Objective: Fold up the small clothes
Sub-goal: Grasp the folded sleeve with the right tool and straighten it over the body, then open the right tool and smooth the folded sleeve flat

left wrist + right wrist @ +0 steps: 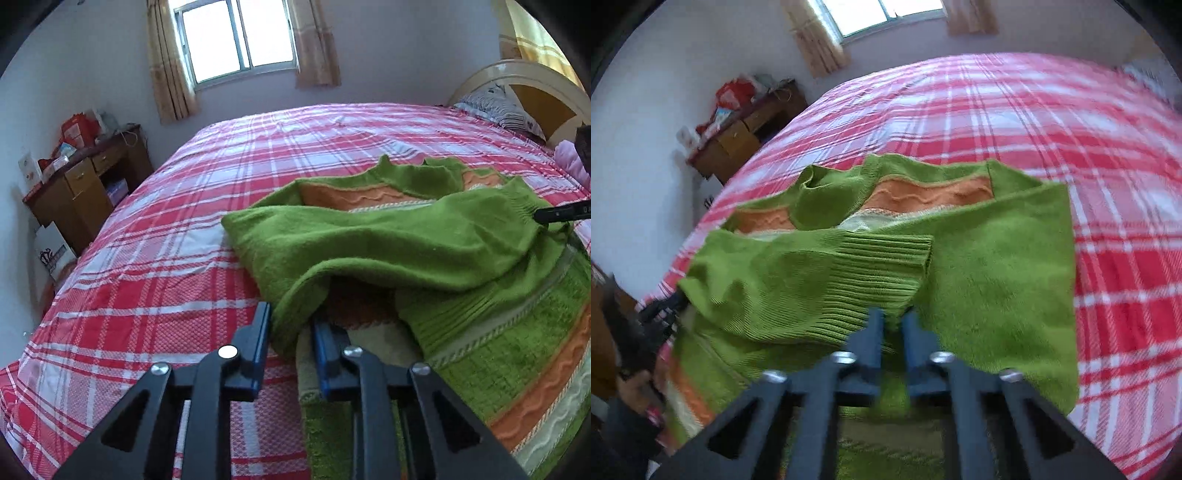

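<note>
A wide bed covered by a red, pink and white plaid bedspread (155, 236) fills most of both views, with a curved cream and tan headboard (532, 92) and a striped pillow (498, 109) at its far right end. Beyond the bed, a bright window (236, 37) sits between 2 beige curtains (168, 62), and a brown wooden desk (88, 184) cluttered with red bags and boxes stands against the left wall, a white paper bag (53, 251) leaning at its foot. Nothing lies on the bedspread between the grippers and the garment. The small green knitted sweater with orange and cream wavy bands (388, 236) lies on the near part of the bed, collar toward the window, both green sleeves drawn across its front; in the right wrist view the ribbed cuff (879, 273) of 1 sleeve rests over the other. The left gripper (290, 339), blue pads narrowly apart, is clamped on a green fold of the sweater's near edge, the cloth bunched between the pads. The right gripper (893, 323) has its jaws nearly together and pinches the ribbed green knit at the cuff's lower edge, though that view is blurred. In the left wrist view its dark tip (561, 214) touches the sweater at the far right.
</note>
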